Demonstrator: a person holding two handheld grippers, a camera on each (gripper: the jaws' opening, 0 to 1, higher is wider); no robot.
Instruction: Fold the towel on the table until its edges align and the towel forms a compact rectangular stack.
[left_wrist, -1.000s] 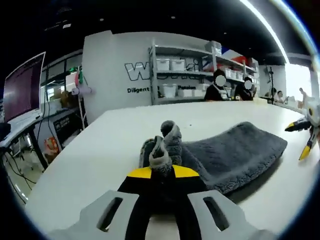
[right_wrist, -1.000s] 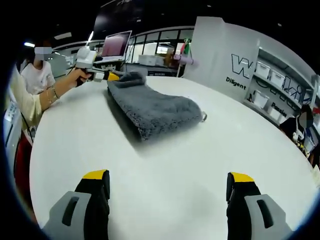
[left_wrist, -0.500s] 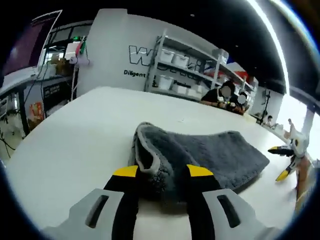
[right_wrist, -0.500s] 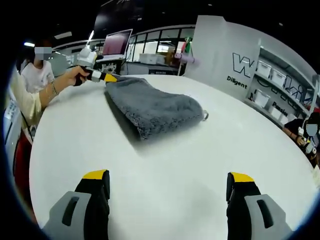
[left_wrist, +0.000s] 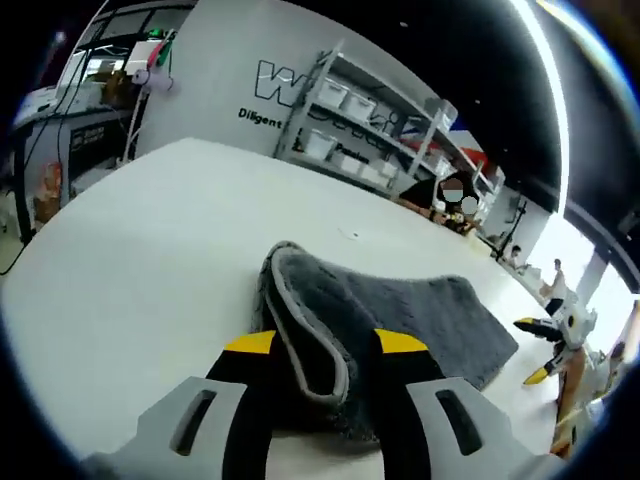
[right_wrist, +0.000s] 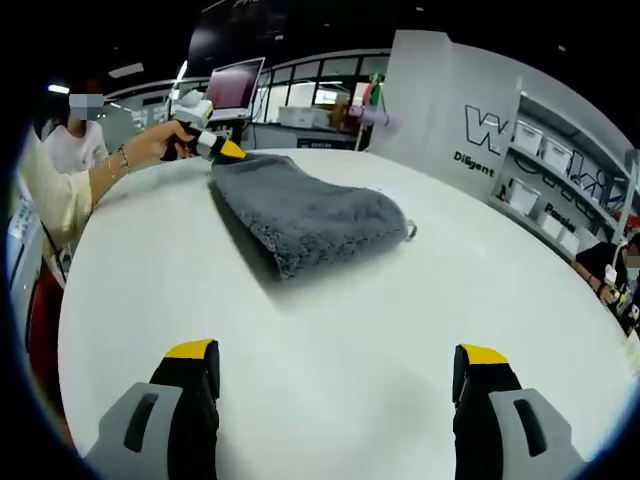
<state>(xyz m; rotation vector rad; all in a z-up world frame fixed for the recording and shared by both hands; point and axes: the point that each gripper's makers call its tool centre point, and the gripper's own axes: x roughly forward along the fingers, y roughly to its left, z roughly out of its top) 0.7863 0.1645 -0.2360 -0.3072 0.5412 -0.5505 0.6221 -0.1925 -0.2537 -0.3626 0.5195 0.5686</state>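
Note:
A grey fluffy towel (left_wrist: 410, 310) lies folded on the white table (left_wrist: 120, 230). Its near rounded end rests between the spread jaws of my left gripper (left_wrist: 325, 345), which stands open around it without pinching it. In the right gripper view the towel (right_wrist: 300, 215) stretches away across the table (right_wrist: 400, 330), and the left gripper (right_wrist: 215, 147) sits at its far end in a person's hand. My right gripper (right_wrist: 340, 355) hovers open over bare table, well short of the towel, nothing between its fingers. It also appears small at the far right (left_wrist: 545, 345) of the left gripper view.
Shelves with white bins (left_wrist: 350, 100) and a lettered wall stand behind the table. People sit at the far side (left_wrist: 455, 195). The person holding the grippers (right_wrist: 55, 175) stands at the table's left edge, with a monitor (right_wrist: 235, 88) beyond.
My left gripper has gone from shut on the towel's bunched end to open. The end has dropped flat on the table. The right gripper has stayed still.

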